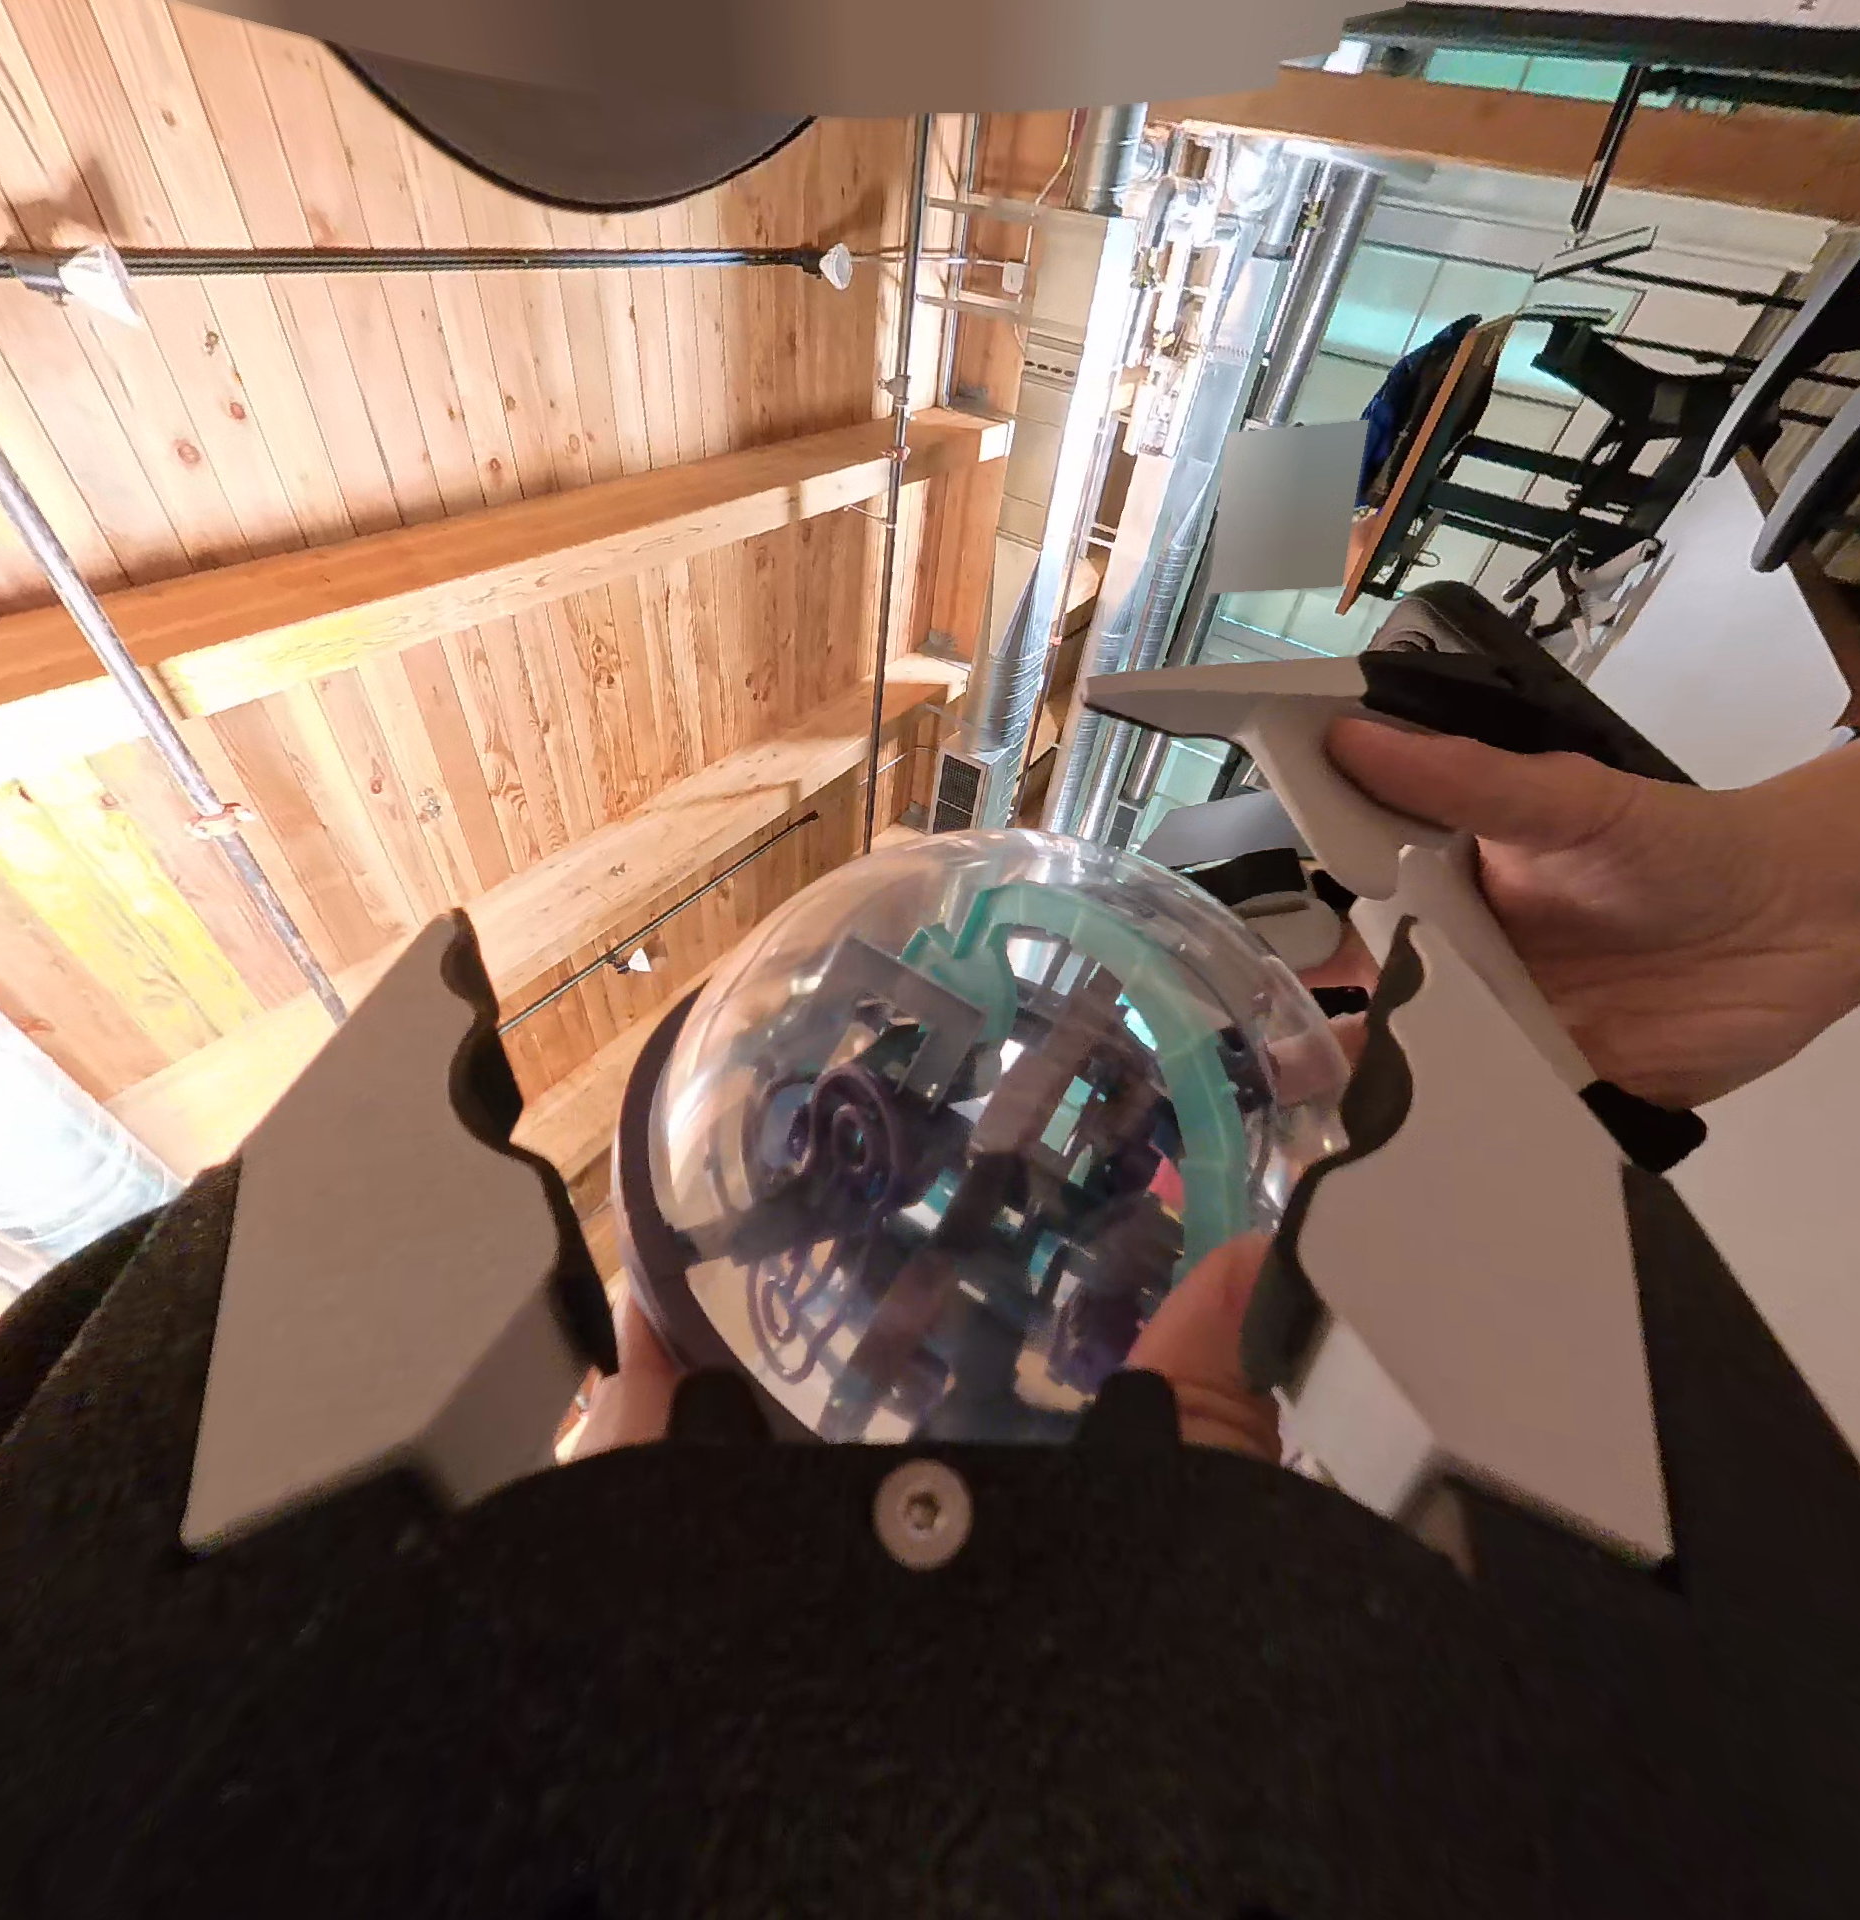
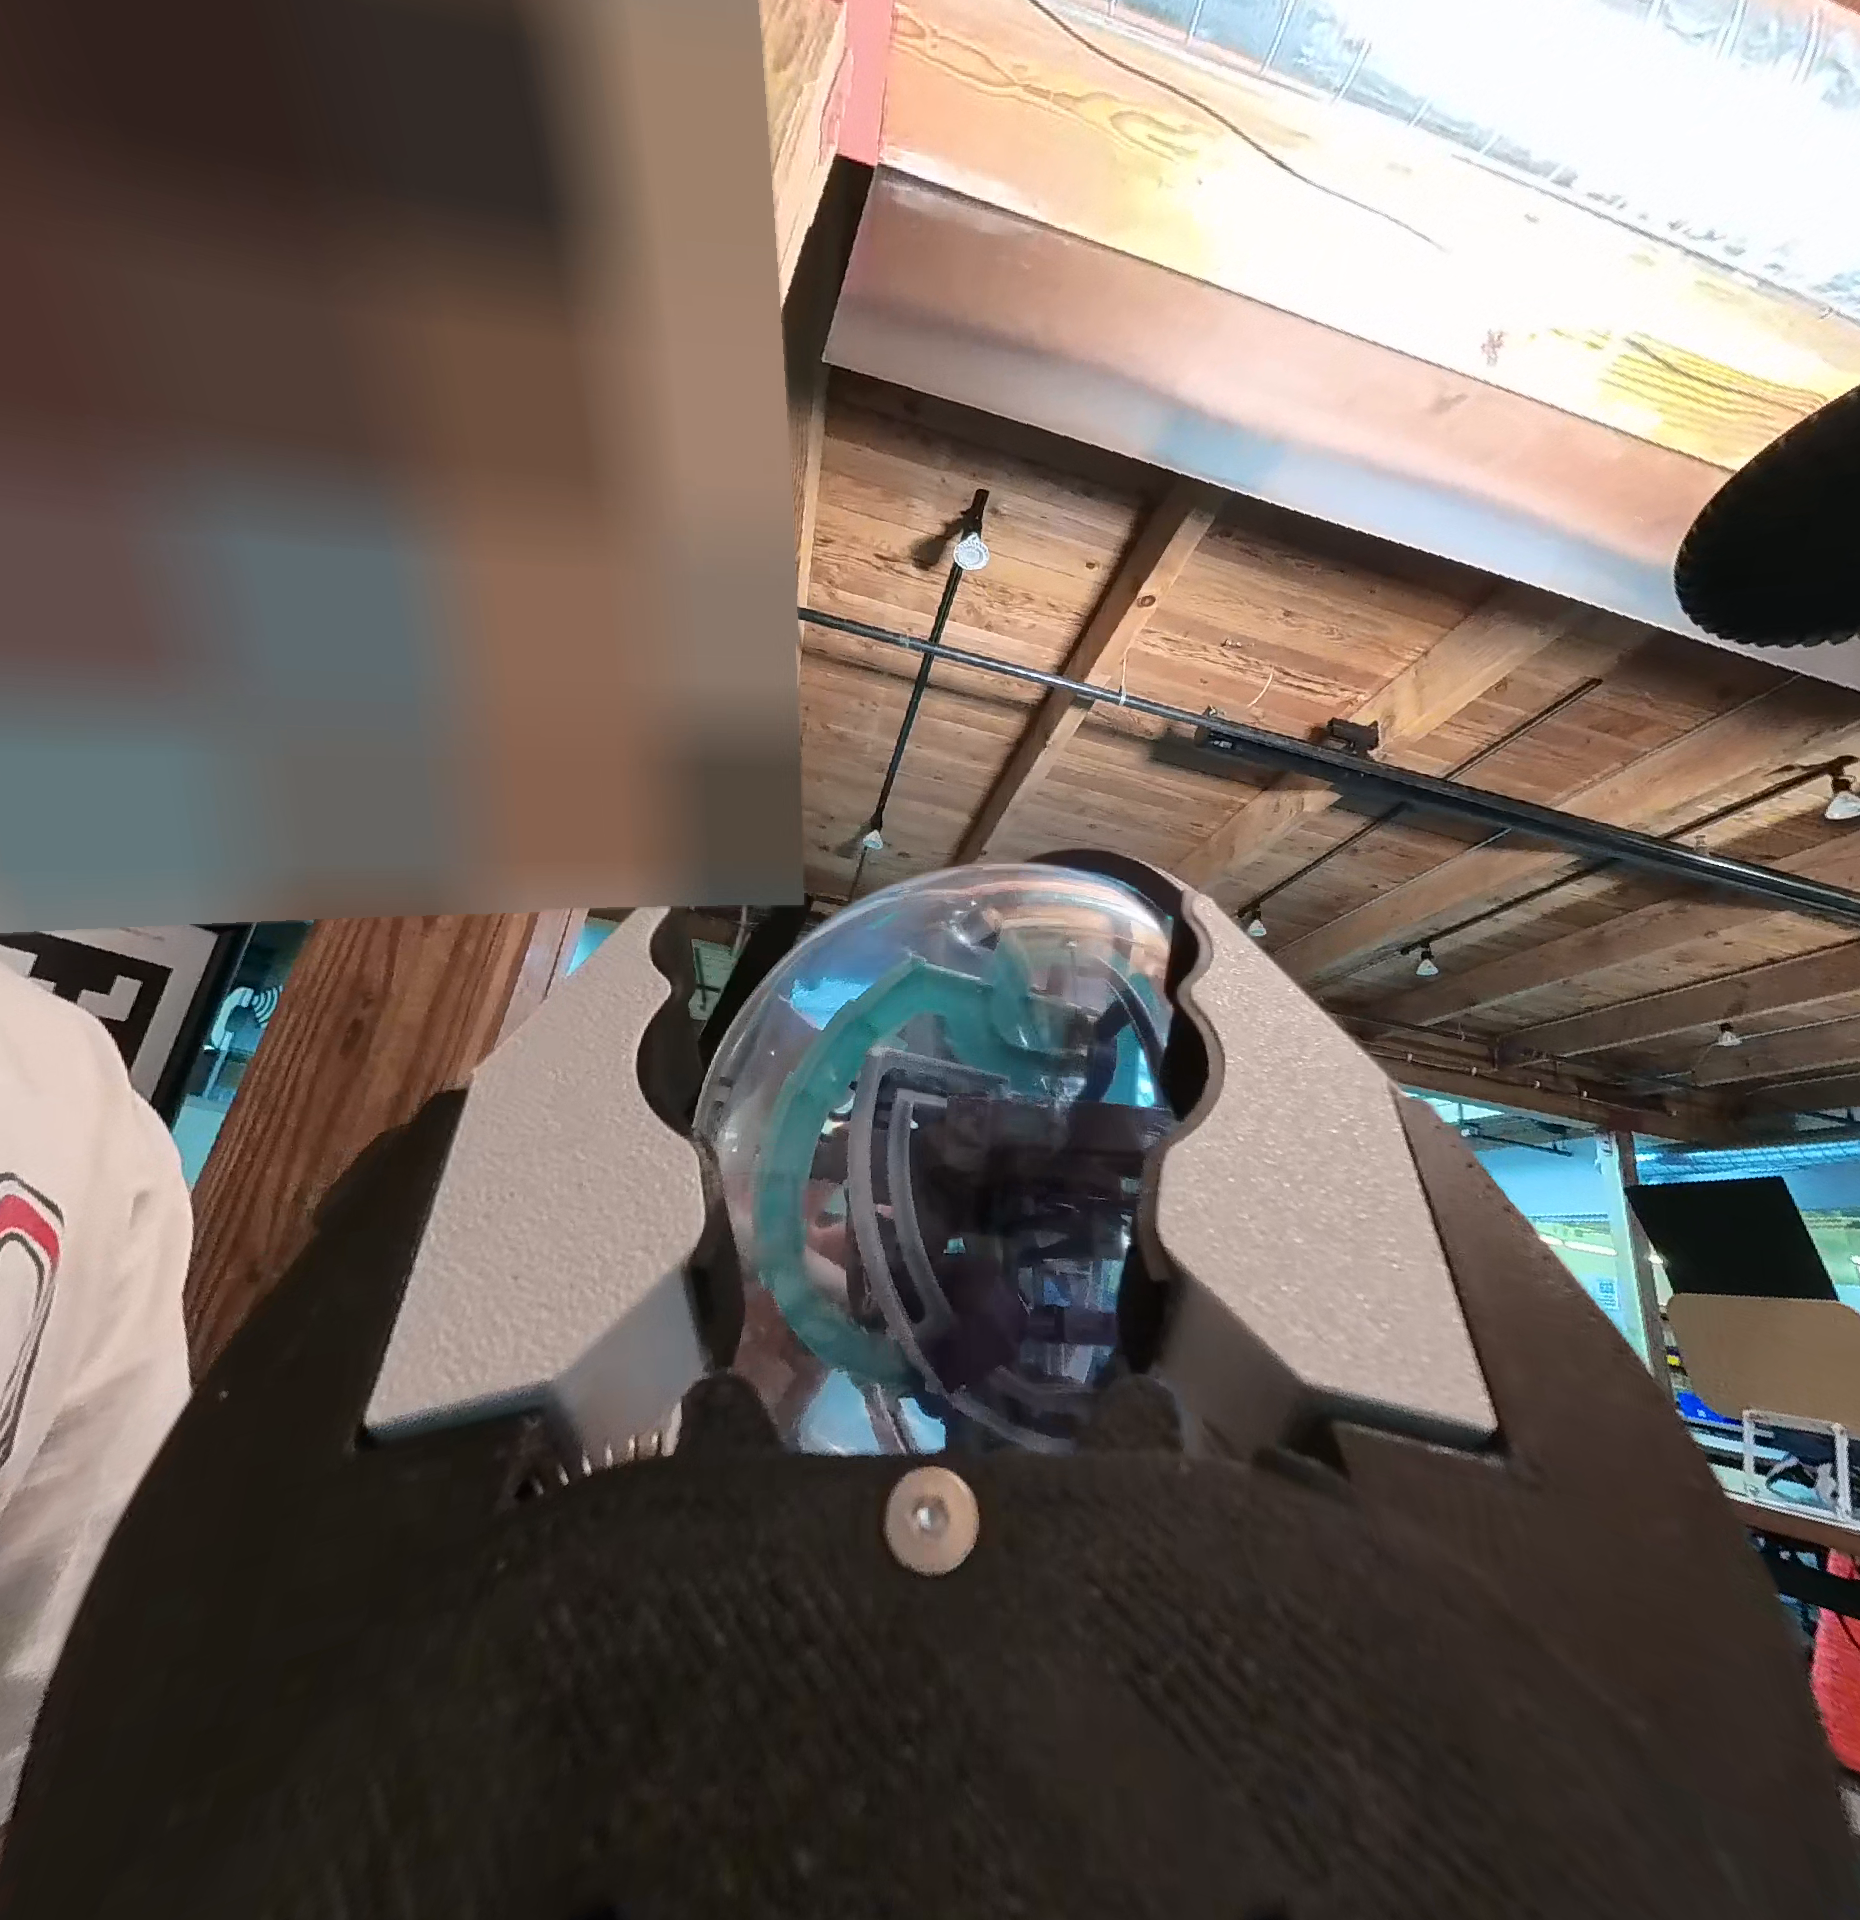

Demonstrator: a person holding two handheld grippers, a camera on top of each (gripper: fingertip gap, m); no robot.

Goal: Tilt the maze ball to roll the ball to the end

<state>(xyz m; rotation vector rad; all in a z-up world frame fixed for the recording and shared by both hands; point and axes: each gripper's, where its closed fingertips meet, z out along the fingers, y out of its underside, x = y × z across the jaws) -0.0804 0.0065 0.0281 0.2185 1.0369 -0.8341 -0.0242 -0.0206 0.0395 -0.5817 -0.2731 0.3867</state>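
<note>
Tongs (image 2: 921, 940) of the right hand's tool are closed on the maze ball (image 2: 947, 1164), their dark wavy pads pressing its clear shell from both sides. The left tongs (image 1: 931, 977) stand wide; the maze ball (image 1: 967, 1132) sits between them, and whether the pads touch it cannot be told. Fingers show at its lower edge, and a hand (image 1: 1674, 914) grips the other tool's pale handle to the right. The sphere has no long axis; its dark equator band (image 1: 645, 1226) faces left and its teal track (image 1: 1165, 997) arcs over the top right, with purple spirals inside. It is held up in the air, both views looking upward. Beyond lie a wooden plank ceiling (image 1: 438, 468) with beams, track lights (image 2: 1528, 800) and silver ducts (image 1: 1165, 416).
</note>
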